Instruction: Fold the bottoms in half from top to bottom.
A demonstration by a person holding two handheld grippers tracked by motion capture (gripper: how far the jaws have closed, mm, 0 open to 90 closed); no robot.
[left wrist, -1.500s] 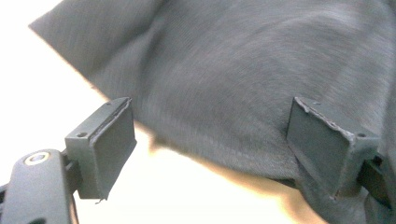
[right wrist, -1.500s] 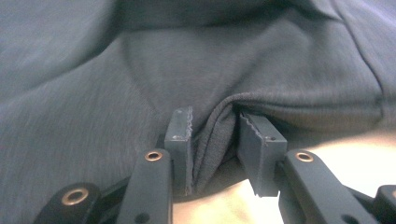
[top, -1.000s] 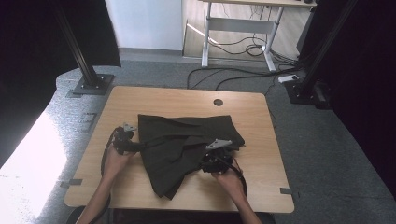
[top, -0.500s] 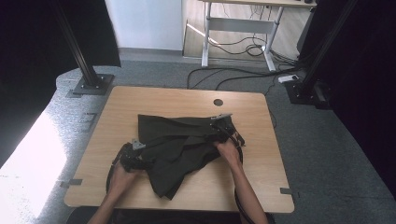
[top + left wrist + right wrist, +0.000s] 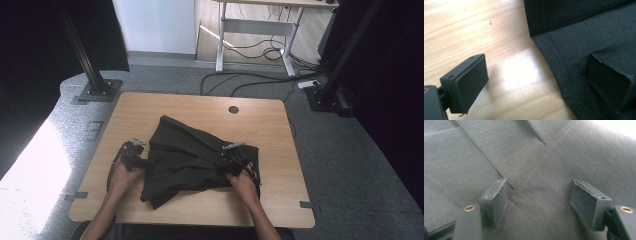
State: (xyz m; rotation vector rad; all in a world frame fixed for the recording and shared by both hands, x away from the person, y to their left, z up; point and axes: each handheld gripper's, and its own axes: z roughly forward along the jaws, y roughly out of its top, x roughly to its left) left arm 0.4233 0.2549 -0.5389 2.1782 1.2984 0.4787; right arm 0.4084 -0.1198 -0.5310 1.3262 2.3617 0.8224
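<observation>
While I look down from the high view, these are my notes.

Desk: I see a light wooden desk (image 5: 150,112) with rounded corners and a round cable hole (image 5: 233,109) near its far edge; small grey tabs sit on its left and right edges.
Room: grey speckled floor (image 5: 350,165) all round; two black stands (image 5: 95,82) rise at the far left and far right; a white-legged table (image 5: 260,35) stands at the back with black cables (image 5: 250,82) trailing over the floor beneath it; bright light falls on the floor at the left.
Garment: a dark garment (image 5: 192,160) lies crumpled on the near middle of the desk, a pointed flap reaching toward the far left and a lower corner hanging toward the near edge.
Left gripper (image 5: 136,159): at the garment's left edge; in the left gripper view its jaws have just been opening and stand spread, one over bare wood, the other over the cloth's seam, pinching nothing.
Right gripper (image 5: 235,156): on the garment's right part; in the right gripper view its jaws have just been closing a little, yet stand apart with cloth and a stitched seam between them, nothing pinched that I can see.
Hard to make out: what kind of garment it is I cannot tell; my arms are cut off at the bottom edge.
Containers: I cannot make out any.
</observation>
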